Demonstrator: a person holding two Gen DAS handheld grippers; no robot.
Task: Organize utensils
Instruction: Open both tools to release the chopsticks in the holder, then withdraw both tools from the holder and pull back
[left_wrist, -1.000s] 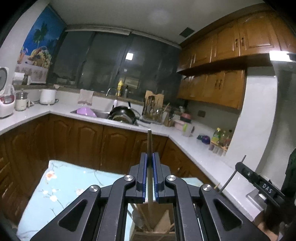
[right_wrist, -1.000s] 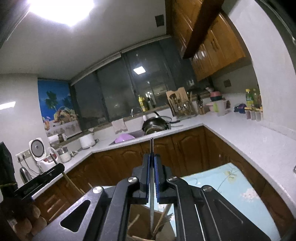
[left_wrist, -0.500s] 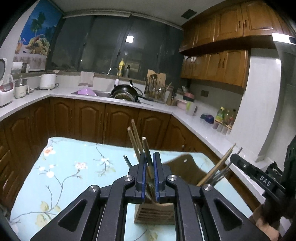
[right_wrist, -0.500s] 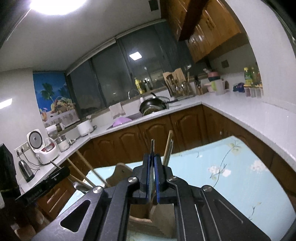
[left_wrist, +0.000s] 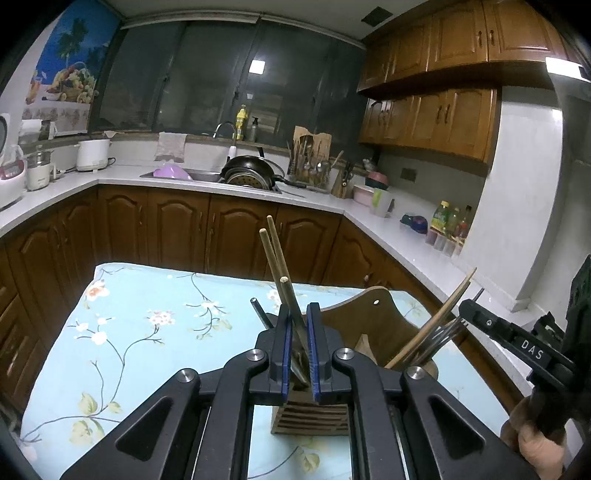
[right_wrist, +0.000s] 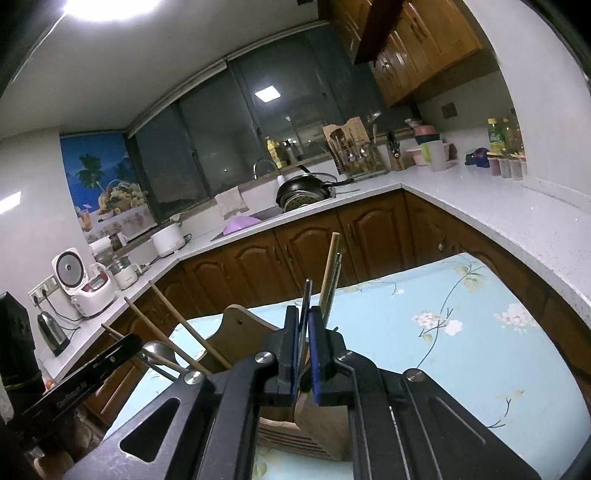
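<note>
A wooden utensil holder stands on the flowered blue tablecloth; it also shows in the right wrist view. My left gripper is right above the holder, its jaws a little apart with a wooden chopstick standing loose between them beside two other chopsticks. My right gripper is over the holder's other side, jaws a little apart around a thin metal utensil. More chopsticks and a spoon stand in the holder.
Wooden kitchen cabinets and a white counter wrap around behind the table. A sink with a black pan, a rice cooker and bottles sit on the counter. The other gripper's body is at the right.
Both grippers have come down over the holder, lowering the chopstick and the metal utensil into it. Both pairs of jaws have parted slightly from the utensils.
</note>
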